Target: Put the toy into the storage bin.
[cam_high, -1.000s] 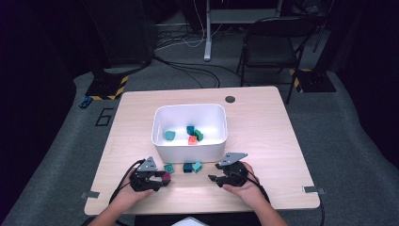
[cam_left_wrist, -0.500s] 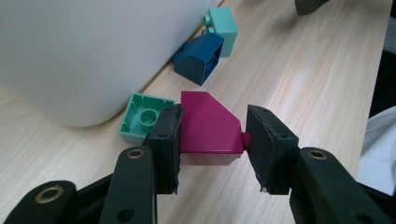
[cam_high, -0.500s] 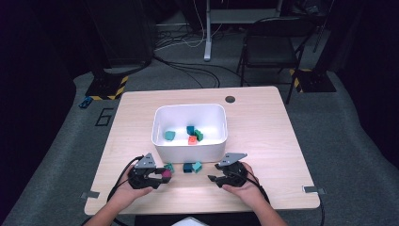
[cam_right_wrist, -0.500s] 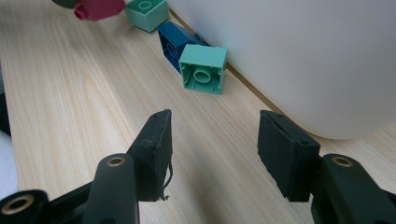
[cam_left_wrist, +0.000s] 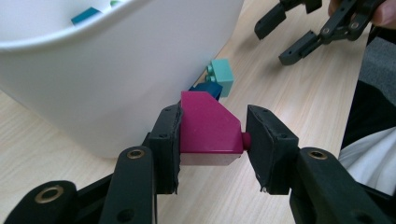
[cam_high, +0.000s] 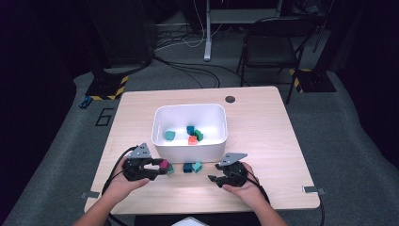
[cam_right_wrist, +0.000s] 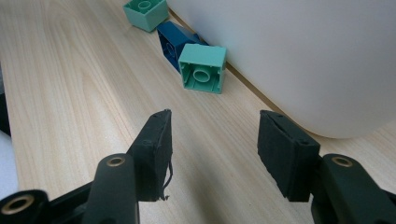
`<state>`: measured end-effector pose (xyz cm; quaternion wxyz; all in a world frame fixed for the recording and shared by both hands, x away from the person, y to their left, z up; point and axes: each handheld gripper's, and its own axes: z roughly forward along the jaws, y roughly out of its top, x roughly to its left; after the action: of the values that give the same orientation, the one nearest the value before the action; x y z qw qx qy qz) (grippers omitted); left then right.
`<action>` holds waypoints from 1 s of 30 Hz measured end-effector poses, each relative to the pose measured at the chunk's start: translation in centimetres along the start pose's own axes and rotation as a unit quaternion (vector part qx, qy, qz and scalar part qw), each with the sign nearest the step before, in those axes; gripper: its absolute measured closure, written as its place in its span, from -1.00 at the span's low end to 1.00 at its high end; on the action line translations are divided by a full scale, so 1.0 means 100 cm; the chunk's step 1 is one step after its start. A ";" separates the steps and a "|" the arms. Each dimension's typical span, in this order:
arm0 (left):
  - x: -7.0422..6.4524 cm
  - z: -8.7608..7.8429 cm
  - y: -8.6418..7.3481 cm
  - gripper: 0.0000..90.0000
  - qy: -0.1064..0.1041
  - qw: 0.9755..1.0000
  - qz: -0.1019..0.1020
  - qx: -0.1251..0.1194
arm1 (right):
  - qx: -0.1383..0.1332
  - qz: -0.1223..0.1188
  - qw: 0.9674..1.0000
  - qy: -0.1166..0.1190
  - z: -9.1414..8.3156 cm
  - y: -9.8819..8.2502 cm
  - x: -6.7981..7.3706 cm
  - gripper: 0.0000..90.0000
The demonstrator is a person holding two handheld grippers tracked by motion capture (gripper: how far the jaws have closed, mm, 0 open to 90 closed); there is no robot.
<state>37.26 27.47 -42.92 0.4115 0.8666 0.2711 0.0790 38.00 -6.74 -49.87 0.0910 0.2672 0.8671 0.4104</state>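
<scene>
left gripper [cam_left_wrist: 212, 137] clamps magenta brick [cam_left_wrist: 208, 130] | apparently lifted | right gripper [cam_right_wrist: 212, 140] agape

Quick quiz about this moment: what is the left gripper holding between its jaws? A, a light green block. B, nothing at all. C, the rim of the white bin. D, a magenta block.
D: in the left gripper view the left gripper has both pads pressed against a magenta block, just in front of the wall of the white bin; the light green block lies on the table beyond it.
</scene>
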 end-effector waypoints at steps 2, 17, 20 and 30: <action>0.001 -0.003 0.003 0.27 -0.005 1.000 -0.008 -0.006 | 0.000 0.001 1.000 -0.001 0.000 0.000 0.000 -0.01; 0.009 -0.027 0.039 0.27 0.009 1.000 0.006 -0.009 | 0.000 0.005 1.000 0.001 0.002 0.000 0.001 -0.01; 0.010 -0.028 0.047 0.26 0.000 1.000 0.003 -0.009 | 0.000 0.004 1.000 0.001 0.002 0.000 0.001 -0.01; 0.020 -0.030 0.078 0.27 -0.011 0.999 -0.004 -0.030 | 0.001 0.002 1.000 0.001 0.001 0.000 0.001 -0.01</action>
<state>41.00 26.50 -35.27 0.4403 0.8536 0.2676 0.0763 37.97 -6.65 -49.95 0.0888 0.2684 0.8671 0.4101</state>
